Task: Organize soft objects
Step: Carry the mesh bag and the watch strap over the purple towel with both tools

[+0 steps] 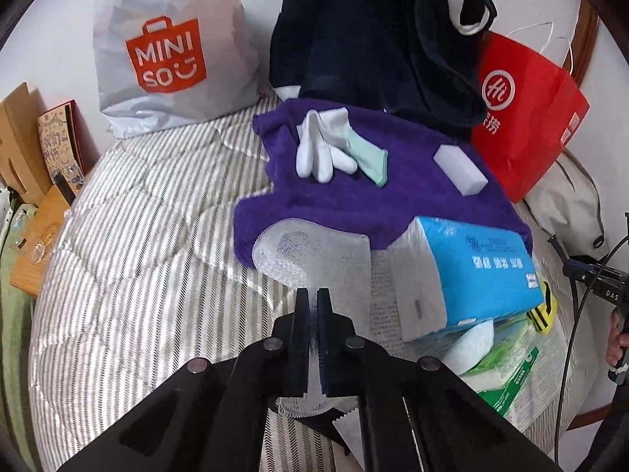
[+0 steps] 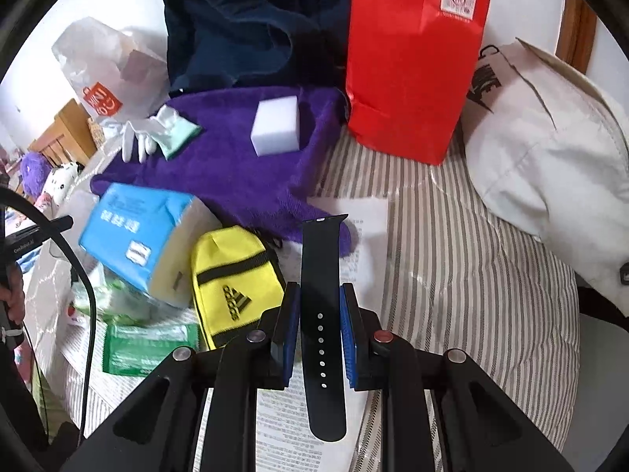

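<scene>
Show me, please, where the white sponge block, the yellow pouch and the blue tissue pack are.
white sponge block (image 2: 275,126), right wrist view, on its front face.
yellow pouch (image 2: 232,275), right wrist view, on its front panel.
blue tissue pack (image 1: 483,267), left wrist view, on its blue top face.

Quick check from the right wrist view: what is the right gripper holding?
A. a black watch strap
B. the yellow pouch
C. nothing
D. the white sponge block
A: the black watch strap with its row of holes sits clamped between the right gripper's blue pads, while the white sponge block lies on the purple towel and the yellow pouch lies on the bed beside it.
</scene>
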Demonstrator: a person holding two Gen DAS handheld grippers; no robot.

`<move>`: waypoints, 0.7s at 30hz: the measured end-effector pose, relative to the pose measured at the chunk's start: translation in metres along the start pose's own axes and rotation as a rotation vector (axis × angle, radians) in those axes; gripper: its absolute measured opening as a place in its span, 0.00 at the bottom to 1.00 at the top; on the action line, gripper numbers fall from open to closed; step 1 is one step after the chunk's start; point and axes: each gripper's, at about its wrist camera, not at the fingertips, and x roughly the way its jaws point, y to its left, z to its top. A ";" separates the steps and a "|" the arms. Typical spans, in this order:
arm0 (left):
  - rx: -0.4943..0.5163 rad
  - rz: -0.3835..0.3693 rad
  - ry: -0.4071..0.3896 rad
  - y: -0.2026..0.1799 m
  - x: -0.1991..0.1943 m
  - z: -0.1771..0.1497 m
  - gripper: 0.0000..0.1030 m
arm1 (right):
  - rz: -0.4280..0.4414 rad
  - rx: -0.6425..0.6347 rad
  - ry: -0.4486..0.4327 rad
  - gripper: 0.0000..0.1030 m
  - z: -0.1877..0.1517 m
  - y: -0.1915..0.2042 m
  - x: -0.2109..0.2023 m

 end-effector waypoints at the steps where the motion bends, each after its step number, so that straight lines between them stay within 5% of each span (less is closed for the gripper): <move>1: -0.003 -0.004 -0.005 0.001 -0.003 0.001 0.04 | 0.002 -0.003 -0.002 0.19 0.002 0.002 -0.001; 21: -0.007 -0.060 -0.087 0.000 -0.026 0.048 0.04 | 0.057 -0.049 -0.051 0.19 0.054 0.028 0.005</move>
